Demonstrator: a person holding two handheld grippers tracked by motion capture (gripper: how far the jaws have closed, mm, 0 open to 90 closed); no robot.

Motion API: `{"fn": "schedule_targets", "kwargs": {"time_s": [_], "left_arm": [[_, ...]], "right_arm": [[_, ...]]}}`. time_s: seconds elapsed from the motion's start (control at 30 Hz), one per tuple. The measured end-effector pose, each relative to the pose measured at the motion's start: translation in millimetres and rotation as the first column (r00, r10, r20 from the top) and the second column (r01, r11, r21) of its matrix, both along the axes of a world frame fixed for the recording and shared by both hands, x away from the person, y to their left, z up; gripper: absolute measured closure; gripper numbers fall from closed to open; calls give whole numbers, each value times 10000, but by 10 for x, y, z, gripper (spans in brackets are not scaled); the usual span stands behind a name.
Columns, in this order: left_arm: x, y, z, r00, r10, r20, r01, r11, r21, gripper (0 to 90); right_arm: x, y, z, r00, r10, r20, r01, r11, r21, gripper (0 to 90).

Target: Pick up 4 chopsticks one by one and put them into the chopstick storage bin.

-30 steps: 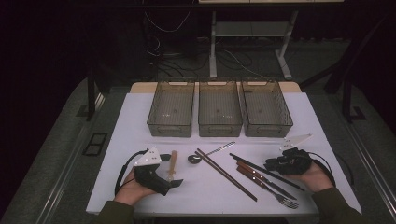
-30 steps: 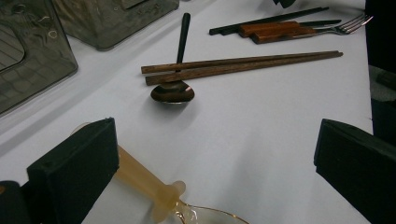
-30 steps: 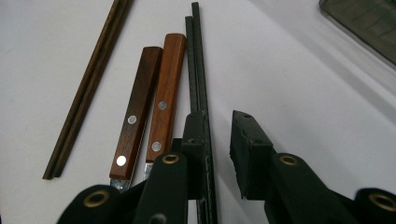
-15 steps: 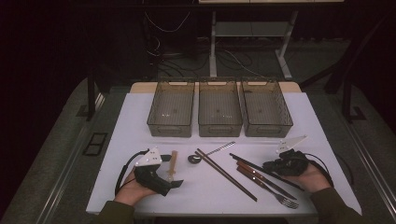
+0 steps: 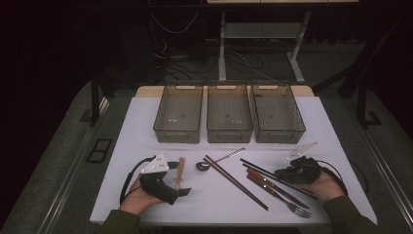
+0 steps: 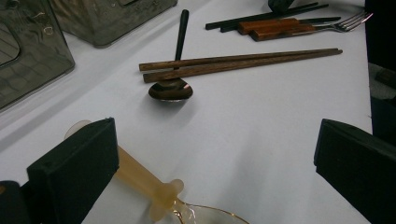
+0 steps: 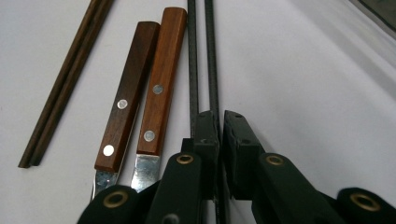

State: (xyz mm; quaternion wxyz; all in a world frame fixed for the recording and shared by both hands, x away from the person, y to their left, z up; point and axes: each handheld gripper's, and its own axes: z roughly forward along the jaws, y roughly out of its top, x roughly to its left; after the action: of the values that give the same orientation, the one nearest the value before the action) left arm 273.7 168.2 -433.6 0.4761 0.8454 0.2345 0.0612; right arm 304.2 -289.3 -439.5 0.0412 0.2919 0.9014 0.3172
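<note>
Right gripper (image 7: pixel 219 140) pinches one black chopstick (image 7: pixel 212 56) beside wood-handled cutlery (image 7: pixel 161 79); its twin (image 7: pixel 192 56) may be left behind. Left gripper (image 6: pixel 215 154) wide.

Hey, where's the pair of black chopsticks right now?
In the high view the black chopsticks lie on the table's right side, just right of the two wooden-handled utensils. The right gripper is shut on them near the person's end.

Three grey bins (image 5: pixel 229 117) stand in a row. There are two pairs of chopsticks, one brown (image 5: pixel 236 181) and one black (image 5: pixel 272 176); two wooden-handled utensils (image 5: pixel 272 187); two spoons, one dark (image 5: pixel 203 165), one pale-handled (image 5: pixel 179 171).
</note>
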Motion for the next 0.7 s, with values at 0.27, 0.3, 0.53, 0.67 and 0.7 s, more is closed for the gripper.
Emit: {"fn": "schedule_targets", "kwargs": {"time_s": [0.27,0.3,0.53,0.67,0.7], "left_arm": [[-1,-6,-3,10000,12,-4,-12,10000,-23,0],[-1,-7,-3,10000,6,3,-6,10000,-24,0],[-4,-8,-3,10000,-4,6,4,10000,-22,0],[-1,-4,-3,10000,-2,-1,2,10000,-29,0],[-1,-5,-3,10000,-4,-2,4,10000,-26,0]], "right_arm": [[16,6,1,10000,-59,66,58,9999,113,840],[20,11,-1,10000,-80,57,79,9999,122,839],[68,63,-29,9999,-57,130,54,9997,253,839],[64,90,-40,9994,70,350,-75,9999,125,847],[59,91,-41,9995,25,328,-30,9999,140,848]]}}
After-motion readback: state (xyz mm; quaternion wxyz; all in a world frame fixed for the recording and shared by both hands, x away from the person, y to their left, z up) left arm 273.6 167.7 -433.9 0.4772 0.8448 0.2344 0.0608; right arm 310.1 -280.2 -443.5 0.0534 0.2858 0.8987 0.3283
